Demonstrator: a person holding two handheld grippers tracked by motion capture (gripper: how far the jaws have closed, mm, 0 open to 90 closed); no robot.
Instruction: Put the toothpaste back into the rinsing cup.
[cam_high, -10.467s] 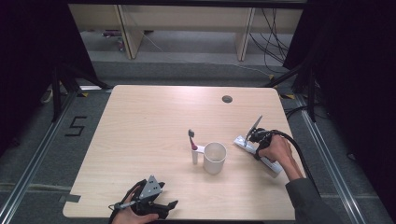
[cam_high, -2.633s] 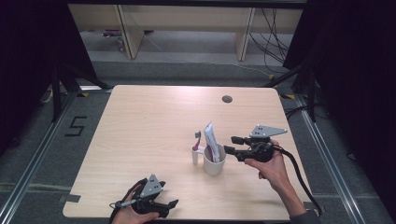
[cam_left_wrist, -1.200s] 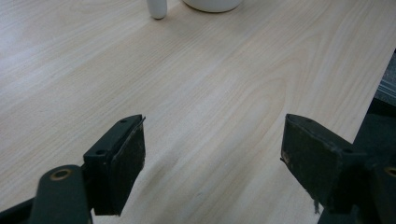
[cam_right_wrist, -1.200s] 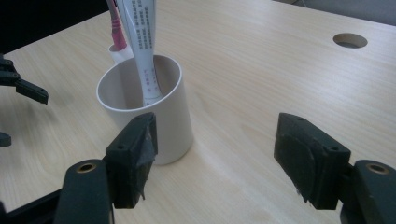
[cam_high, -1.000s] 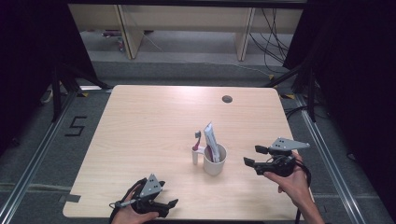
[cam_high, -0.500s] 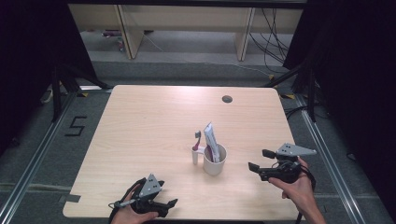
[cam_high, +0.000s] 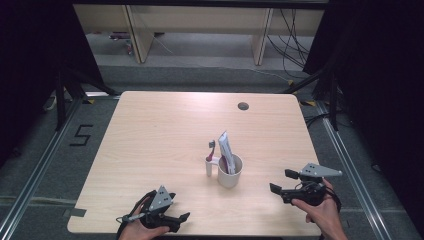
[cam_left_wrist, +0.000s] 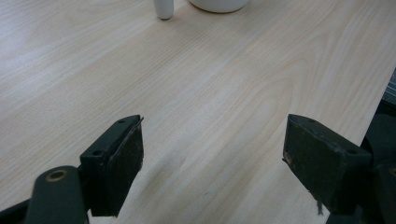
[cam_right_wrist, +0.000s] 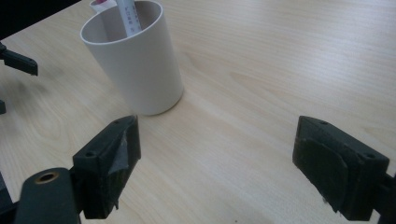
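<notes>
A white cup (cam_high: 230, 173) stands mid-table with a toothpaste tube (cam_high: 224, 146) upright in it. A white toothbrush (cam_high: 209, 161) stands just left of the cup. My right gripper (cam_high: 280, 180) hovers low near the front right, apart from the cup, pointing left at it. Its jaws have just been opening and are open with nothing between them. In the right gripper view, the cup (cam_right_wrist: 135, 60) and tube (cam_right_wrist: 126, 11) lie beyond the right gripper (cam_right_wrist: 217, 163). My left gripper (cam_high: 180, 206) rests open at the front left. In the left gripper view, the left gripper (cam_left_wrist: 212, 163) frames bare table.
A round cable hole (cam_high: 243, 106) sits near the table's far edge. The wooden table (cam_high: 150, 135) ends close behind both hands. Dark floor with a painted 5 (cam_high: 80, 135) lies to the left, and shelving legs stand beyond the far edge.
My right gripper has drawn back to the right and toward the front edge, sinking a little. The tube stays in the cup. The left gripper has kept still.
</notes>
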